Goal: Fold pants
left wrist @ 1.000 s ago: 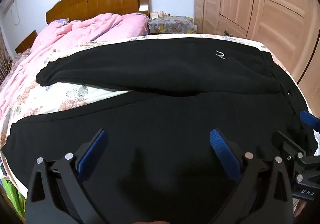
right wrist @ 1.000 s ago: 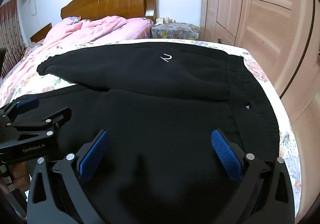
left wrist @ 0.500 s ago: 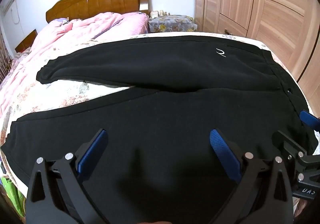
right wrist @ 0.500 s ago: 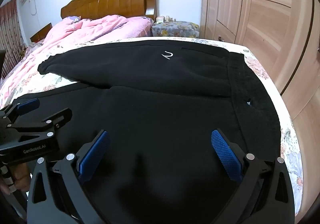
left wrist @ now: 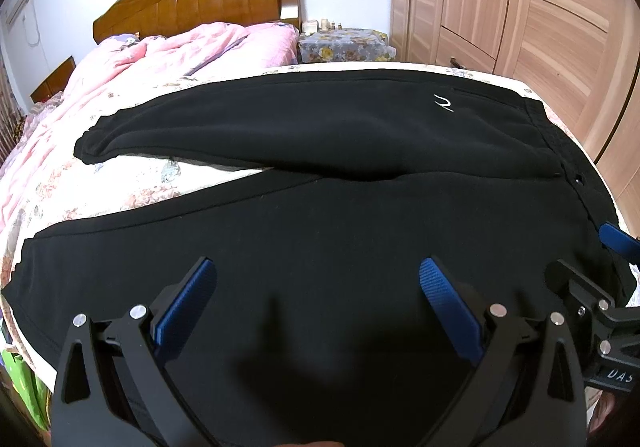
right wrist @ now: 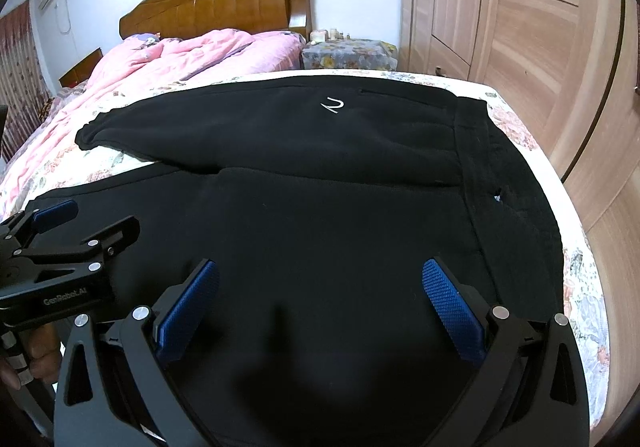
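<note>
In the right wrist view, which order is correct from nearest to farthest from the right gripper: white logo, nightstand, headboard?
From the right gripper:
1. White logo, on the pants' far leg.
2. Nightstand, beyond the bed, centre.
3. Headboard, at the wall, left.

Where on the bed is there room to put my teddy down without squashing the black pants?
Bare floral sheet shows in the wedge between the two legs of the black pants, and in a strip right of the waistband. The pink quilt fills the headboard end. Left gripper and right gripper crowd the near leg.
</note>
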The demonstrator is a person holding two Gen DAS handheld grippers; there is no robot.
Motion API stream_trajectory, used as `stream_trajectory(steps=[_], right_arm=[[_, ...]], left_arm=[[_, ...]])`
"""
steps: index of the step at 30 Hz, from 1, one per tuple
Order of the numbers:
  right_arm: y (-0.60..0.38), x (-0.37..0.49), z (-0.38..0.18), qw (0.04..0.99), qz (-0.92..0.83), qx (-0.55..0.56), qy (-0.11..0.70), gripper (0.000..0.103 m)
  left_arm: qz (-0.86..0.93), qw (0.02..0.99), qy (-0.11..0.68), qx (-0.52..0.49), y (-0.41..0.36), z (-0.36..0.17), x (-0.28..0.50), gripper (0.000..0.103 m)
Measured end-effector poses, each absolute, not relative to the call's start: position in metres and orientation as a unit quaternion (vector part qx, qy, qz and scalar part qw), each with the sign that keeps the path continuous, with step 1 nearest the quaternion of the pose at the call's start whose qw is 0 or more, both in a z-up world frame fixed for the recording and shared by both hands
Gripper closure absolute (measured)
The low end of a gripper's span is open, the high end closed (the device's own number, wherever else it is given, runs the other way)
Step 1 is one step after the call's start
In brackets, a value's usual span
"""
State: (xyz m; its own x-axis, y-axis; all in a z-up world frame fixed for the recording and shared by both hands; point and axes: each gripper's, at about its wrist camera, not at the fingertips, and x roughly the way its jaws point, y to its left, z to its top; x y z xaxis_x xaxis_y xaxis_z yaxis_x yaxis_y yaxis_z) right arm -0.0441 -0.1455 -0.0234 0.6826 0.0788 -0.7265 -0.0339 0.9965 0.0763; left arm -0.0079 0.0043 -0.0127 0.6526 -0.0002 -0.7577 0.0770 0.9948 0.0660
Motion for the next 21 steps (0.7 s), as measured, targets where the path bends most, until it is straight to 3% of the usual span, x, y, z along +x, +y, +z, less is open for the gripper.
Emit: stream_trajectory(steps=[21], right_arm=[[-0.1504,-0.0413,-0.0233,0.913,0.031,0.037,0.405,0.005]], left_arm=[[-0.021,0.907,0.418,0.045,0.0093,-0.0143,-0.0082,0.001]])
